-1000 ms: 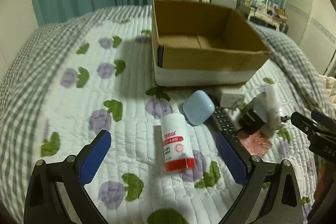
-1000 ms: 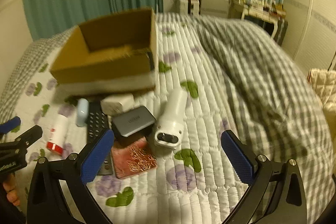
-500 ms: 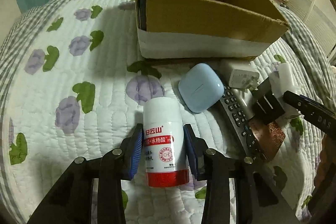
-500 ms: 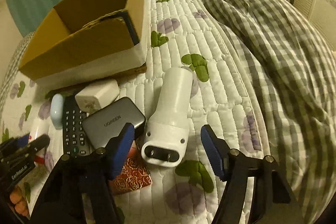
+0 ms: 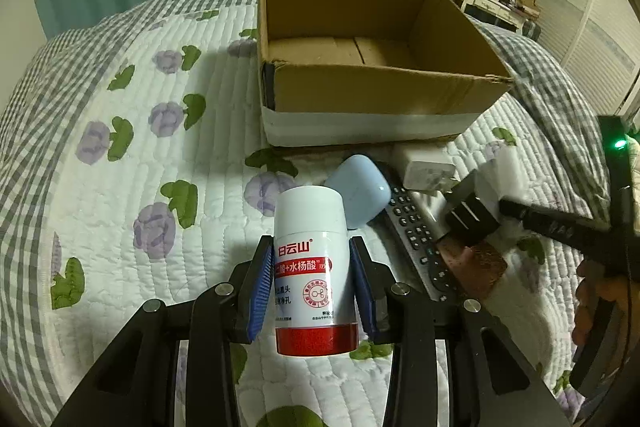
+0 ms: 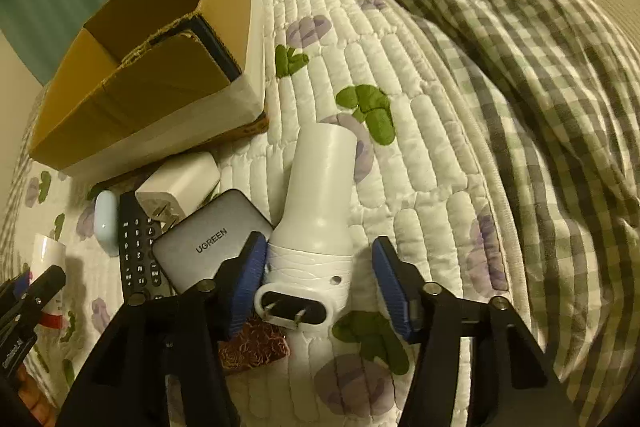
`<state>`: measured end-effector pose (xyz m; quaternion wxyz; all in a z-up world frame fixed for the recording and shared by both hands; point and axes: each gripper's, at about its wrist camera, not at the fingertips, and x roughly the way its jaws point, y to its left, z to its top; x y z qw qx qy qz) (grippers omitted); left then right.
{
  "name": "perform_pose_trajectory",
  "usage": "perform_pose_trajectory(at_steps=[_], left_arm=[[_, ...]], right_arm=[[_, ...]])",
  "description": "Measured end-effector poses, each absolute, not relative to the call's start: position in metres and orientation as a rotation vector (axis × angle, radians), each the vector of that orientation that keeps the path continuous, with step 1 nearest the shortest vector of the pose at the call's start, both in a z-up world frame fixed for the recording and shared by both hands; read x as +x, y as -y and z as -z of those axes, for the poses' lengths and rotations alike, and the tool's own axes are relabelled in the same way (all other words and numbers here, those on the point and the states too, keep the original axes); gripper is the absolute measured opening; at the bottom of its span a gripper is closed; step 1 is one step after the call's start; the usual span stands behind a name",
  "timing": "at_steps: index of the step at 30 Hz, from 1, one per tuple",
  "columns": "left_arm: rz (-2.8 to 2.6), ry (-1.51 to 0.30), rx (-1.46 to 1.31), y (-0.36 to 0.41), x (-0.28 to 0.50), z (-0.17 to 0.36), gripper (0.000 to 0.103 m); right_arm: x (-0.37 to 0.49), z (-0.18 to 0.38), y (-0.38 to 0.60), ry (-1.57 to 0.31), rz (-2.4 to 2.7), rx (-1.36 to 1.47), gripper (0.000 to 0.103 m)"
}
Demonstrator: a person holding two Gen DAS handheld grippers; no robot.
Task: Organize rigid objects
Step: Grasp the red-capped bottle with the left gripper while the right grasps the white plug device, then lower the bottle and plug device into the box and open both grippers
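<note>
My left gripper is shut on a white bottle with a red base and holds it upright above the quilt, in front of the open cardboard box. My right gripper straddles the base of a white plug-in device lying on the bed; the left pad touches it, the right pad stands a little off. The box lies to its upper left.
On the quilt lie a light-blue case, a black remote, a white charger, a grey UGREEN box and a reddish patterned card. A checked blanket is heaped on the right.
My left gripper closed on the bottle and lifted it upright off the quilt. My right gripper moved down around the white device and narrowed its jaws.
</note>
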<state>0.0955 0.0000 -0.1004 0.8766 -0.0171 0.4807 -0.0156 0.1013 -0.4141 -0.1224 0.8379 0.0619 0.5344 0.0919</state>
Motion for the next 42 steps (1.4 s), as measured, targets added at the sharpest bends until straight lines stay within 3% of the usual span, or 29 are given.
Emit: perform_pose_trajectory(at_steps=[11, 25, 31, 42], left_arm=[[0.04, -0.955, -0.033, 0.0, 0.088, 0.069, 0.038], [0.074, -0.817, -0.034, 0.011, 0.157, -0.009, 0.038], [0.036, -0.834, -0.019, 0.01, 0.209, 0.01, 0.038], [-0.01, -0.902, 0.008, 0.011, 0.251, 0.07, 0.039]], right_arm=[[0.087, 0.101, 0.404, -1.107, -0.215, 0.053, 0.044], [0.129, -0.031, 0.384, -0.913, -0.328, 0.025, 0.044], [0.16, -0.041, 0.356, -0.898, -0.4, 0.007, 0.044], [0.206, 0.017, 0.335, -0.978, -0.45, -0.019, 0.044]])
